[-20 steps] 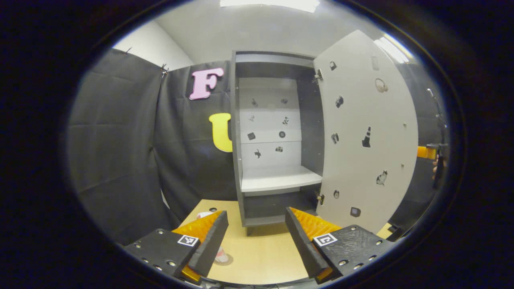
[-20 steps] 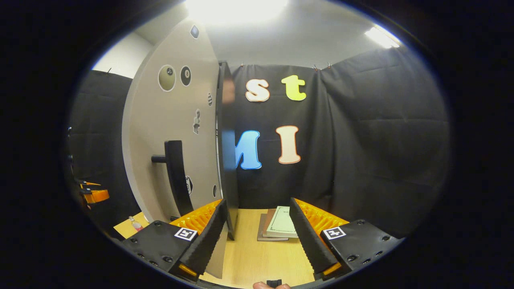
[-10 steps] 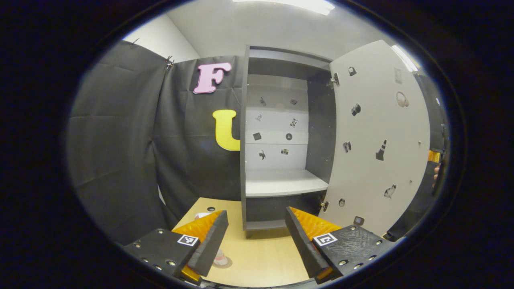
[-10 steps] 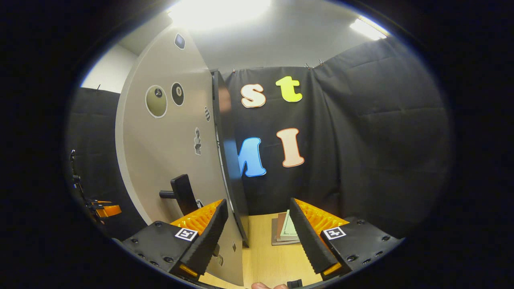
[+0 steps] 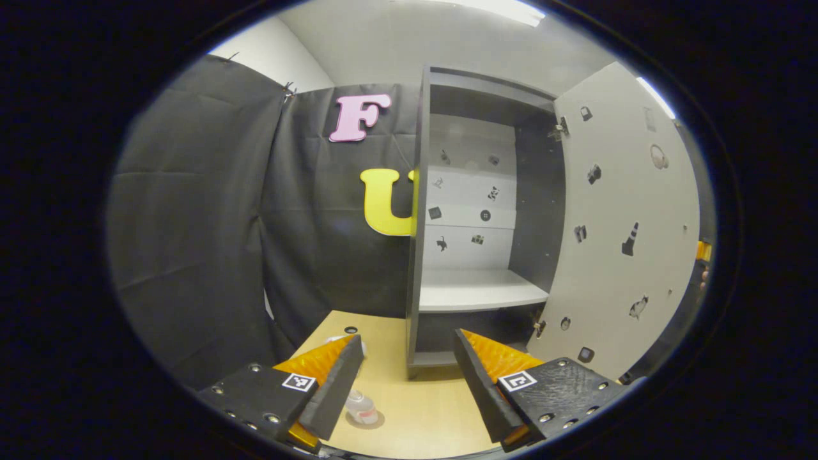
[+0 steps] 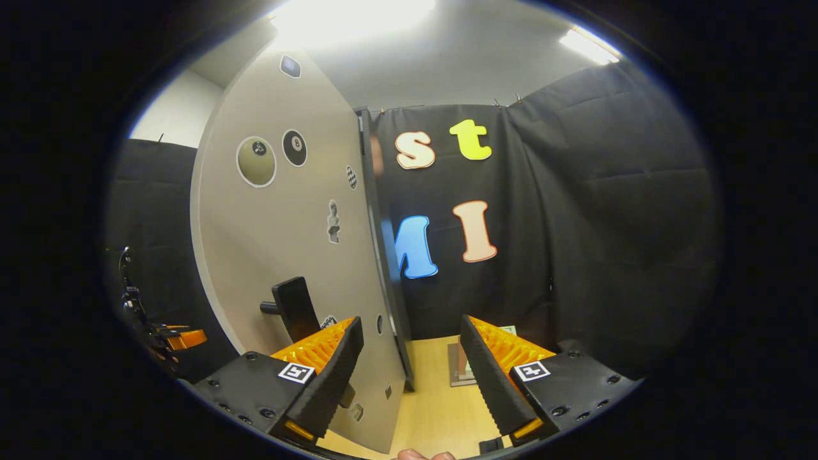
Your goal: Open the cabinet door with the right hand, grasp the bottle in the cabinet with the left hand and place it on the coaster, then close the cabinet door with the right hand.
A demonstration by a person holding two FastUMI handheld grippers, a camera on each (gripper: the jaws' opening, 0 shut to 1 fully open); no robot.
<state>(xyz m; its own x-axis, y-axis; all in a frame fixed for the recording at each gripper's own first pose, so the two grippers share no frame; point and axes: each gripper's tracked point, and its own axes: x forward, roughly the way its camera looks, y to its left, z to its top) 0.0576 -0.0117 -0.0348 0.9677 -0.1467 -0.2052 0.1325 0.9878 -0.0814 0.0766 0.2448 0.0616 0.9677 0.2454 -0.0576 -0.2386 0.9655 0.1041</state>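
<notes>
- the left gripper [image 5: 404, 383] has its two fingers spread wide apart, with nothing between them and nothing touched; under the gap lies the bare wooden table [image 5: 422, 415].
- the right gripper [image 6: 412, 377] is likewise wide apart and clamps nothing. the free edge of the cabinet door [image 6: 287, 255] stands in the gap, close to the inner side of its left finger; whether they touch cannot be told.
- the bottle [image 5: 362, 407] stands on the table in front of the cabinet [image 5: 418, 211], left of the cabinet's foot and just beside the inner edge of the left gripper's left finger, low in the left gripper view. it is small, clear plastic with a pale cap and a reddish band low down.
- a thin round coaster [image 5: 377, 420] shows as a darker disc under the bottle.
- the cabinet is a tall, narrow box of dark grey panels with a pale back wall carrying small dark stickers; its light shelf [image 5: 479, 295] is flat and smooth.
- the door hangs wide open on the cabinet's right side, a smooth pale-grey slab dotted with small picture stickers.
- in the right gripper view the door's outer face carries a dark, blocky handle [image 6: 295, 308] on a short stem, just above that gripper's left finger, and round ball-like stickers higher up.
- right of the cabinet, a stack of flat books [image 6: 461, 374] lies on the table.
</notes>
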